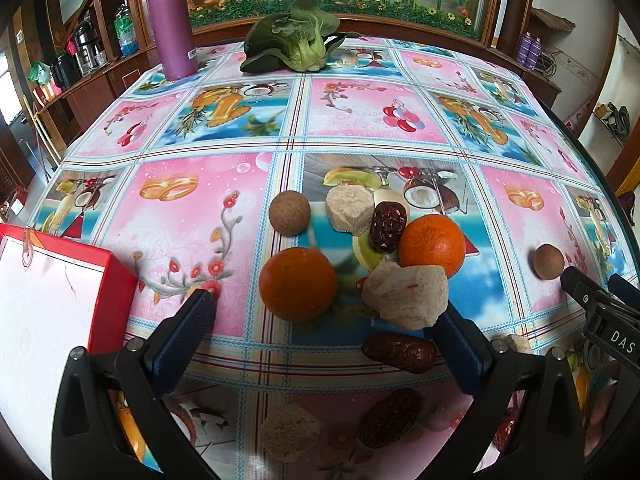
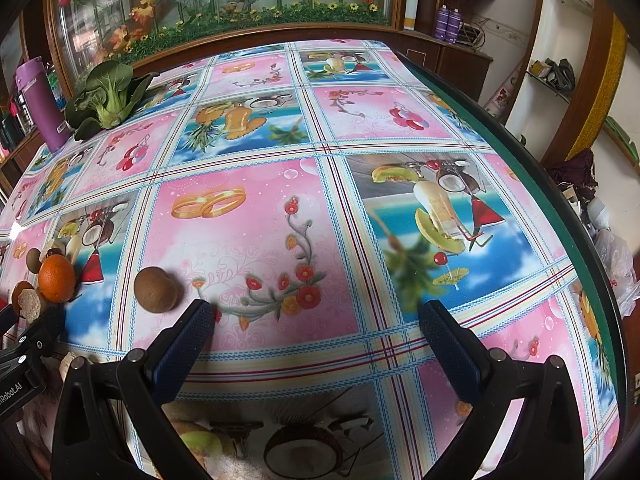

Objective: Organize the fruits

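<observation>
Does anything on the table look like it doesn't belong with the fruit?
Yes. A leafy green vegetable lies at the table's far edge beside a purple flask, well apart from the oranges and dates near the left gripper. Nothing looks spilled.

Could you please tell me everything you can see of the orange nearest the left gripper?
The near orange is round, bright orange, with a finely pitted, slightly glossy peel and no visible stem or damage. It sits on the patterned tablecloth, just ahead of the left gripper, whose jaws stand open and do not touch it. A pale, rough chunk lies close on its right, with a small gap between them. A brown round fruit lies beyond it, apart.
</observation>
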Demonstrator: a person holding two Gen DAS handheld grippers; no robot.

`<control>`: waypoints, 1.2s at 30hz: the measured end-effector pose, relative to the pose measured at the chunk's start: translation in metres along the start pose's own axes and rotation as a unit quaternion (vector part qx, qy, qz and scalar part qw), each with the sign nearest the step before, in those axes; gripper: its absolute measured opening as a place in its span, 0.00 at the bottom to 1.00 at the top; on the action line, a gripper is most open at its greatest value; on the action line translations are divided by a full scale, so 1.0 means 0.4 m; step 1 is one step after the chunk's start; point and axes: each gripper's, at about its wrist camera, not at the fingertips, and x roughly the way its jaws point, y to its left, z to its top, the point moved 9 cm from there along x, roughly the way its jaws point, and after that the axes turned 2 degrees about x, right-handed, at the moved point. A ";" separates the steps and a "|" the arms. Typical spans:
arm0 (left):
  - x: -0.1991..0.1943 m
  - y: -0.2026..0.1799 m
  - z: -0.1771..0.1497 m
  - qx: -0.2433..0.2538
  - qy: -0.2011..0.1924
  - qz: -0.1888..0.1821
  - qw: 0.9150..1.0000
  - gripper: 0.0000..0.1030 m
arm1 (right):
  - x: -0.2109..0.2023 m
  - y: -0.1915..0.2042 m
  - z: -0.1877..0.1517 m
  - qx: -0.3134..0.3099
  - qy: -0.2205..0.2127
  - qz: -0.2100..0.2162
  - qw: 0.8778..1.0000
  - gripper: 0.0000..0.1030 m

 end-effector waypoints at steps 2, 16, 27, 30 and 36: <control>0.000 -0.003 -0.005 0.019 0.024 -0.014 0.999 1.00 | 0.000 -0.003 -0.002 0.000 0.000 0.001 1.000 1.00; -0.264 0.144 -0.061 0.048 -0.064 0.002 0.997 1.00 | -0.161 0.149 0.054 -0.101 -0.034 0.147 0.983 0.99; -0.162 0.107 0.017 0.131 -0.027 0.003 0.991 1.00 | -0.076 0.356 0.065 -0.042 0.117 0.320 0.939 0.78; -0.124 0.077 0.024 0.136 -0.015 -0.023 0.990 0.98 | -0.052 0.368 0.049 -0.026 0.149 0.332 0.931 0.66; -0.072 0.046 0.013 0.138 0.010 -0.046 0.989 0.69 | -0.041 0.399 0.026 -0.040 0.167 0.343 0.924 0.56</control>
